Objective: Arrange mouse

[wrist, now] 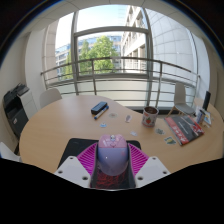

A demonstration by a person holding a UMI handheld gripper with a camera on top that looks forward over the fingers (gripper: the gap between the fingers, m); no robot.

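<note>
Held the mouse (112, 152), pale lavender-grey, low in the centre of the frame, clamped between the two magenta pads (88, 157) of the gripper (112, 160), both fingers pressing its flanks. Seemed lifted clear of the round wooden table (60, 125), though contact beneath could not be confirmed from this angle. Judged the step in hand as the carry: mouse already grasped, not yet set down at its place. Ahead of the fingers, toward mid-frame, lay a small dark stapler-like object (99, 108); nearer, a few tiny scraps (106, 128), too small to identify. To the right of centre stood a patterned mug (150, 116), and further right a magazine or printed booklet (184, 127) close by the table's edge. In the upper part of the frame, a large window (100, 50) with a railing, trees and buildings beyond; at the far left, a dark chair or case (17, 108). Next move, as a judgement only: travel forward over bare tabletop, lower gently until the mouse sat flat, square it up, then part the fingers without nudging it sideways. No mousepad or keyboard visible to mark the target spot.
</note>
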